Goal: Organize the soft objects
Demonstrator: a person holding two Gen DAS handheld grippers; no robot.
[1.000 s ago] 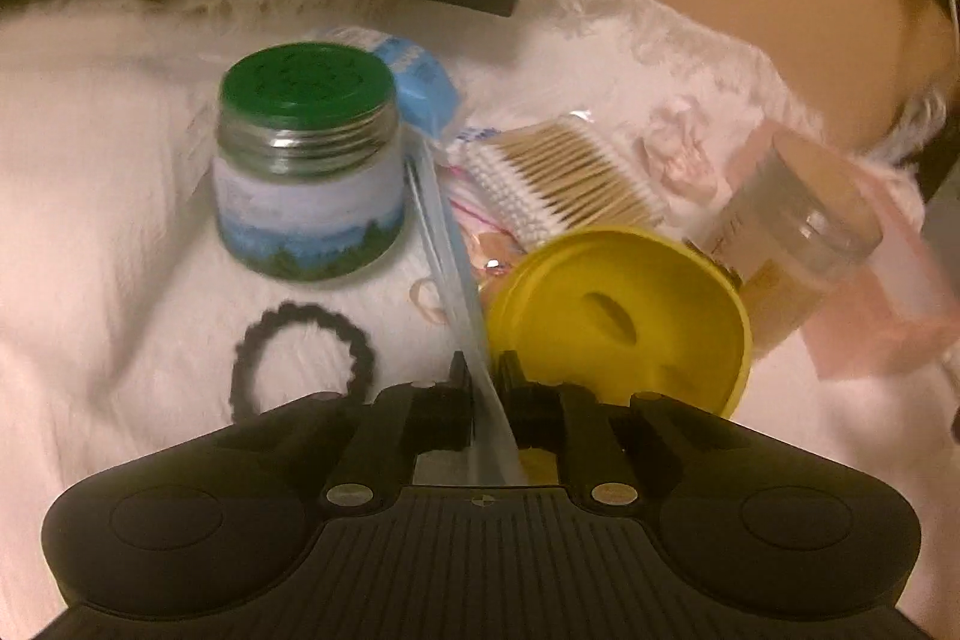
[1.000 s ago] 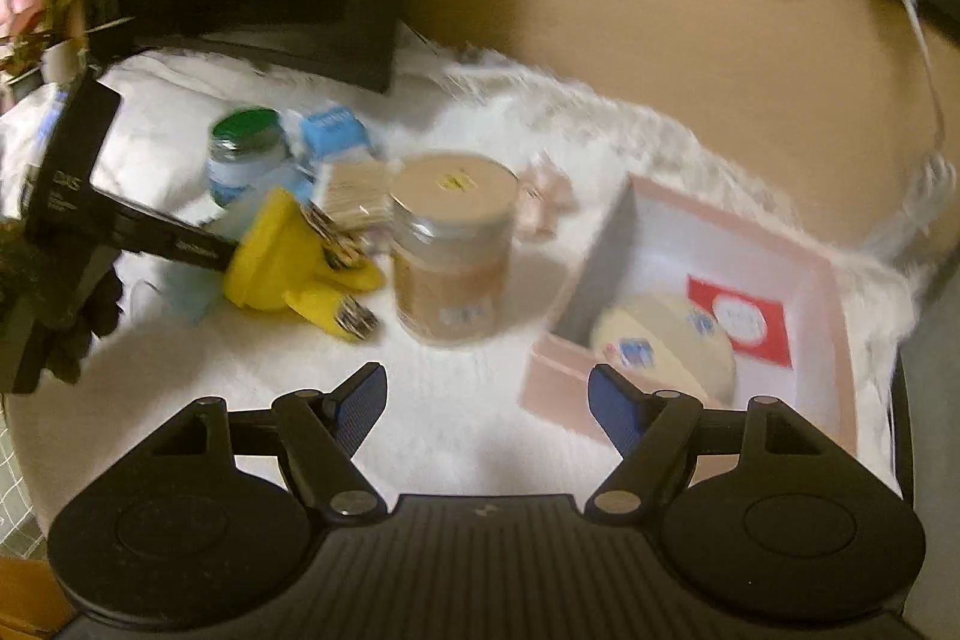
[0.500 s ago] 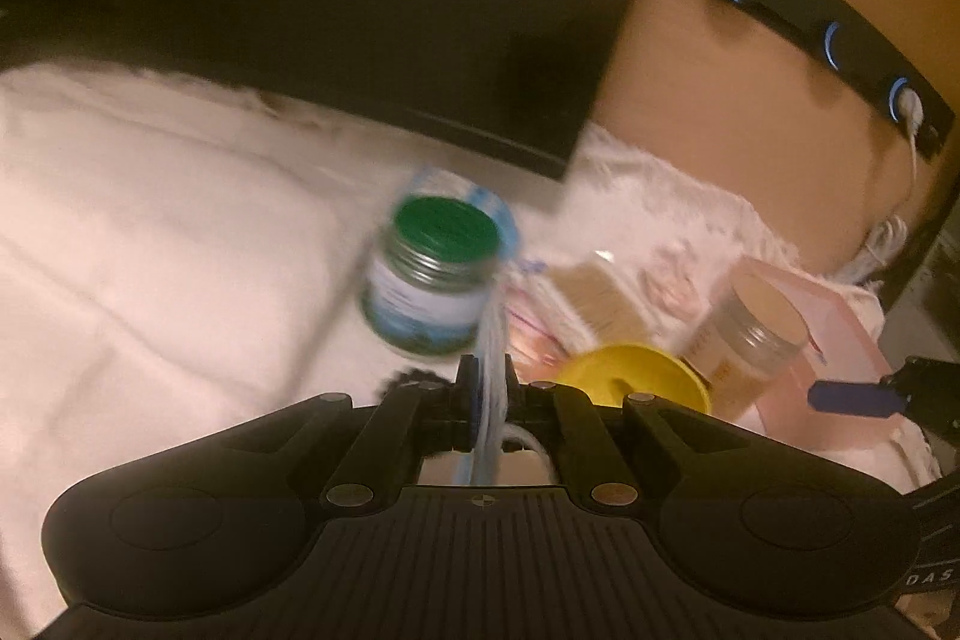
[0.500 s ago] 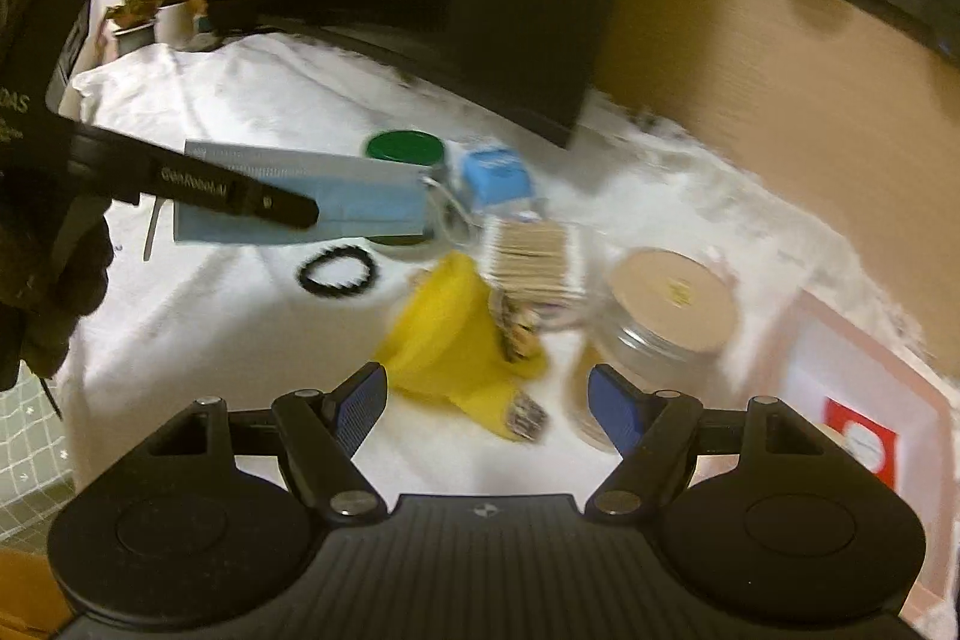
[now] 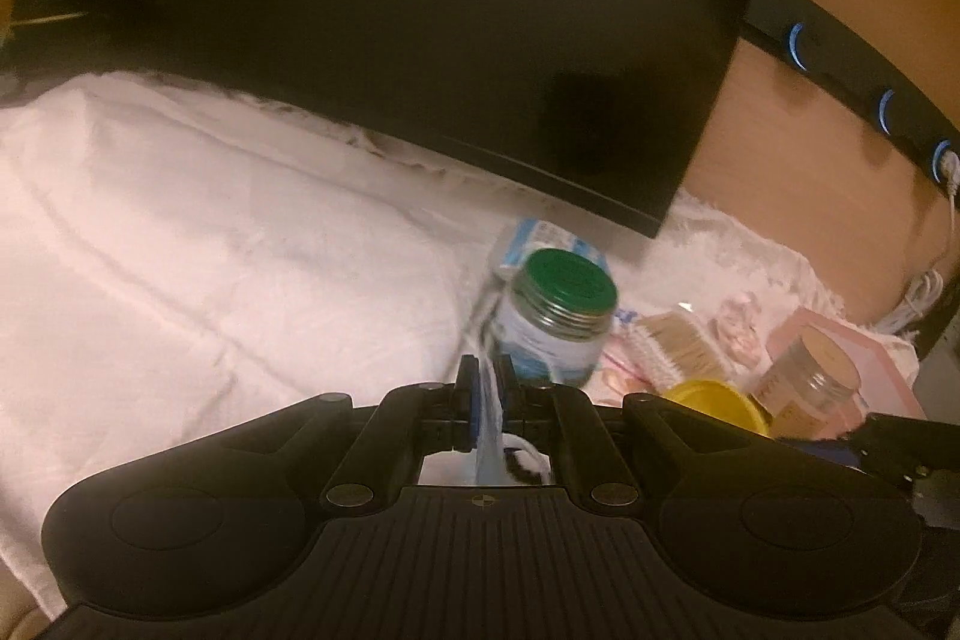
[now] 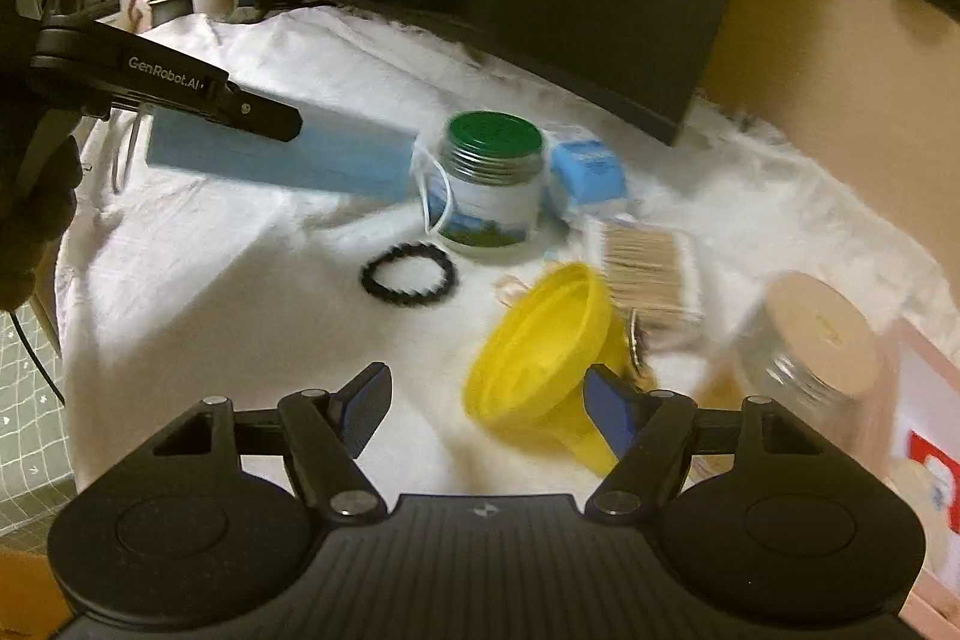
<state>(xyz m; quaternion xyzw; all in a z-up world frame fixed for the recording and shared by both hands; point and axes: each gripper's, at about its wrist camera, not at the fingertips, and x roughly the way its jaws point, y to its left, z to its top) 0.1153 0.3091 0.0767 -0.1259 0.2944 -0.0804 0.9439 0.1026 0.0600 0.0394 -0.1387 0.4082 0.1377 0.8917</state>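
Face mask (image 6: 282, 157), one, clamped in left gripper (image 5: 486, 388) fingers at 10 o'clock, right gripper (image 6: 486, 409) fingers spread empty, two jars (image 6: 492, 184), one yellow funnel (image 6: 540, 358), one black bracelet (image 6: 408, 274)

A pale blue face mask (image 6: 282, 154), pleated and flat, hangs edge-up in the air above the white-draped surface (image 6: 210, 280), pinched in the left tongs (image 6: 264, 115); its white ear loop (image 6: 435, 196) dangles in front of the green-lidded jar (image 6: 492, 184).
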